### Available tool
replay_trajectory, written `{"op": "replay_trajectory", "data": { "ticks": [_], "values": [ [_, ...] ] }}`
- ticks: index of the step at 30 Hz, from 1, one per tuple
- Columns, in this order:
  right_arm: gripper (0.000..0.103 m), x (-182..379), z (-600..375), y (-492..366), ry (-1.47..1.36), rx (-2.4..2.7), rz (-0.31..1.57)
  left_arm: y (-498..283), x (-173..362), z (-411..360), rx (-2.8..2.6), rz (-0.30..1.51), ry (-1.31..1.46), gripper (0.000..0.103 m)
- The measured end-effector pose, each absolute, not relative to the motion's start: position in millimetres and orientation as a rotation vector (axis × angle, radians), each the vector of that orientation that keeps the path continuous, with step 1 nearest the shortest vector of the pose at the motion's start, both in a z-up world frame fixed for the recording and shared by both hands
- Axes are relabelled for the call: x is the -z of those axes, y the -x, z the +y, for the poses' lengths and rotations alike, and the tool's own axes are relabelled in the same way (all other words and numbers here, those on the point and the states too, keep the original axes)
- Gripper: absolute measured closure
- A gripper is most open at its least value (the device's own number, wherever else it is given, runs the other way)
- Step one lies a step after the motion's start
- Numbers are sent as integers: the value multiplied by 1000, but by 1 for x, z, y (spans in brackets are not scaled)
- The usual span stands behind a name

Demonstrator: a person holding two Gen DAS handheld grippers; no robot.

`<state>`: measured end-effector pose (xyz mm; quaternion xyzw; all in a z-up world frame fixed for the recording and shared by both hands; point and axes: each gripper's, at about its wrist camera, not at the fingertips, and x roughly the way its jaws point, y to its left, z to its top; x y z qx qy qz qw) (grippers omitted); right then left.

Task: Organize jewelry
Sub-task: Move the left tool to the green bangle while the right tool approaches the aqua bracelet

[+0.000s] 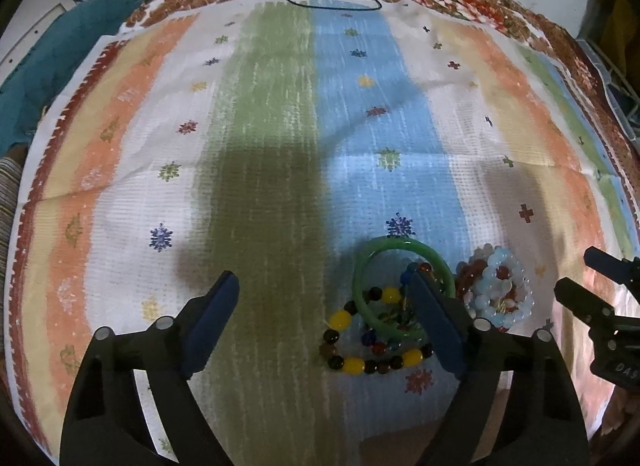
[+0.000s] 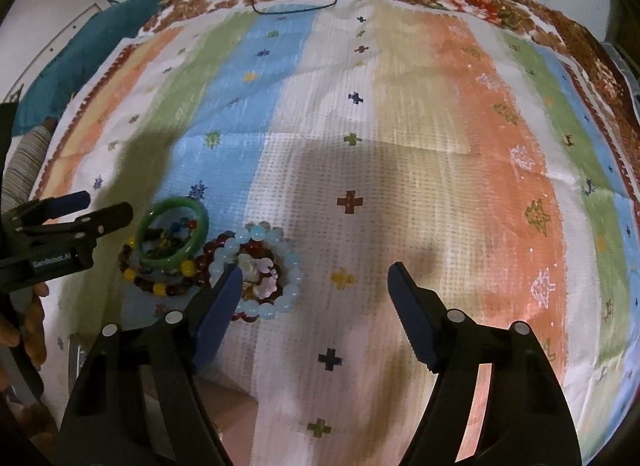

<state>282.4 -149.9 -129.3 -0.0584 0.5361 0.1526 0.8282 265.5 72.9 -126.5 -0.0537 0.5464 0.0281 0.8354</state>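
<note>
Both our grippers, left gripper [image 1: 324,290] and right gripper [image 2: 316,284], have jaws apart, holding nothing. Green bangle [image 1: 400,254] and bead bracelets [image 2: 276,266] sit heaped together on the striped cloth [image 2: 400,125]; sorting looks barely started.

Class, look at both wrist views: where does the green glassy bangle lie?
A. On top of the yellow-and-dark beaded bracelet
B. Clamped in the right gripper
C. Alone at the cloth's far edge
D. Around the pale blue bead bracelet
A: the green glassy bangle overlaps the yellow-and-dark beaded bracelet; both grippers are open.
</note>
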Motion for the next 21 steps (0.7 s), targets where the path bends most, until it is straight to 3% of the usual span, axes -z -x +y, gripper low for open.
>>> {"op": "replay_trajectory", "data": {
  "ticks": [13, 16, 21],
  "values": [
    [34, 148, -145, -302, 118, -307, 1189, -280, 145, 73, -32, 1205, 117, 38],
    [34, 151, -144, -305, 119, -303, 1198, -283, 150, 71, -21, 1219, 117, 48],
    [38, 159, -143, -310, 131, -290, 1212, -287, 155, 70, -20, 1226, 108, 52]
  ]
}}
